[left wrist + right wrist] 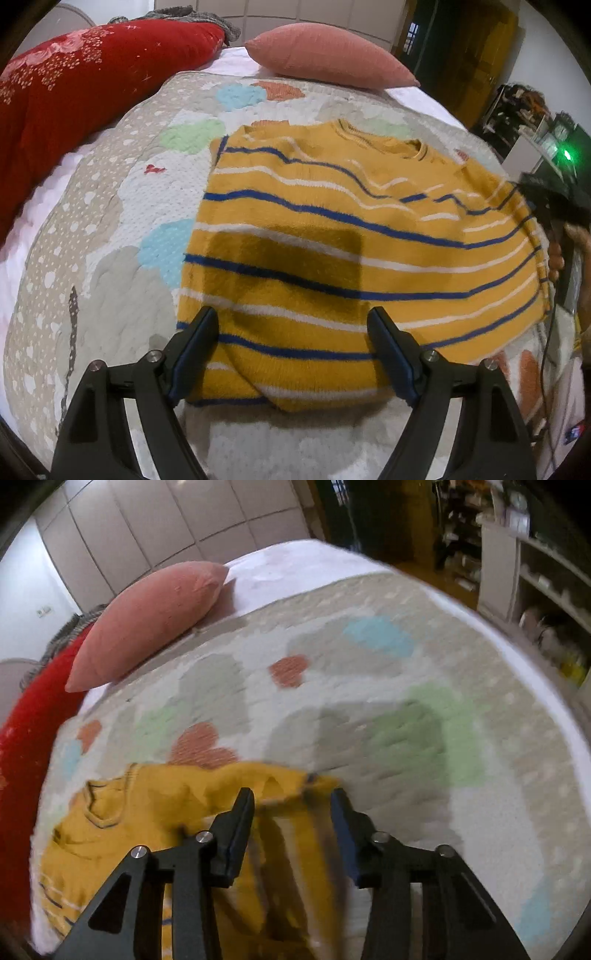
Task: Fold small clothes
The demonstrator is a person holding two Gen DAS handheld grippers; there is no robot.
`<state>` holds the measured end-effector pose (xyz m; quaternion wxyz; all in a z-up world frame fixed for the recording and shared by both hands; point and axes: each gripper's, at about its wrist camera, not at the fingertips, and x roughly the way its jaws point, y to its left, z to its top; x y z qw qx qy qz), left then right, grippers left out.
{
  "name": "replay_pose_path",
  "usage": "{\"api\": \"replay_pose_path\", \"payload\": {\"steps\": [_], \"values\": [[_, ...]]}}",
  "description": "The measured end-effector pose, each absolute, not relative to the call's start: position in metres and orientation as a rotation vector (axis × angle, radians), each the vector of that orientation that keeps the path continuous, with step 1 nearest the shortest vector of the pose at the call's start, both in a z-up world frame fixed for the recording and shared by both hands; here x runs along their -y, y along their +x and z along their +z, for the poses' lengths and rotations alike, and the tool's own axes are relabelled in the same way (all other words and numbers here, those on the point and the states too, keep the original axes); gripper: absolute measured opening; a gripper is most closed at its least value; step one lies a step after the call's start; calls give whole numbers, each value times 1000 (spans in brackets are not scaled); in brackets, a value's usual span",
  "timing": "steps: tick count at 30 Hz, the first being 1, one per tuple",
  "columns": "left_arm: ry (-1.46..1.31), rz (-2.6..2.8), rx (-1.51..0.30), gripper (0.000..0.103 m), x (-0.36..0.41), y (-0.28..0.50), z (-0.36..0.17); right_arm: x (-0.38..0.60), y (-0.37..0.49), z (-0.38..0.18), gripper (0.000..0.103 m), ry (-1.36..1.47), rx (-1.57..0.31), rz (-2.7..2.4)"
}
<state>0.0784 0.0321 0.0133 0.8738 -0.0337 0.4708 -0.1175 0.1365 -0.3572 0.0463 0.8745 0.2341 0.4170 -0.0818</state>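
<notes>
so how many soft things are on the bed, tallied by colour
yellow striped sweater: 1
pink pillow: 1
red blanket: 1
grey knitted thing behind the red blanket: 1
total: 4, all lying on the patterned quilt

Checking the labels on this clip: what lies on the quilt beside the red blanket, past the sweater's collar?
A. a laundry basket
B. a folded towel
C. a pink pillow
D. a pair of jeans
C: a pink pillow lies beyond the striped sweater, next to the red blanket.
</notes>
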Motion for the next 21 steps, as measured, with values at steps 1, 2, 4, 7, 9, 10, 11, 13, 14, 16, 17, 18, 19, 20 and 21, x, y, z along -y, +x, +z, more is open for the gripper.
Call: {"api": "replay_pose_path", "payload": {"steps": [1, 2, 4, 7, 9, 10, 11, 13, 14, 16, 17, 18, 19, 20, 21], "values": [[-80, -250, -979, 82, -34, 76, 16, 362, 123, 53, 48, 504, -847, -138], [-90, -255, -973, 82, -36, 72, 21, 364, 109, 60, 48, 507, -826, -112], [-99, -263, -960, 82, -39, 65, 27, 361, 72, 72, 48, 480, -801, -56], [-114, -270, -949, 82, -42, 51, 34, 342, 14, 77, 48, 421, -778, 30], [-119, -275, -954, 82, -41, 43, 33, 328, -23, 72, 49, 374, -765, 73], [-116, -277, -957, 82, -40, 40, 31, 321, -34, 67, 49, 357, -762, 78], [-105, -275, -963, 82, -37, 38, 28, 311, -46, 59, 48, 325, -765, 79], [-85, -259, -982, 82, -31, 35, 22, 300, -48, 41, 47, 298, -789, 101], [-81, -255, -986, 82, -29, 34, 20, 295, -45, 28, 41, 302, -816, 117], [-70, -250, -985, 82, -26, 30, 22, 296, -37, 12, 17, 355, -842, 151], [-63, -245, -978, 82, -26, 27, 25, 304, -37, 15, 14, 411, -823, 161], [-59, -243, -969, 82, -28, 26, 29, 315, -40, 23, 12, 471, -792, 166], [-57, -240, -960, 82, -29, 23, 32, 325, -44, 30, 10, 509, -761, 158], [-56, -234, -951, 82, -32, 22, 36, 336, -47, 35, 8, 536, -741, 136], [-63, -226, -944, 82, -36, 21, 39, 348, -49, 38, 7, 556, -735, 105]]}}
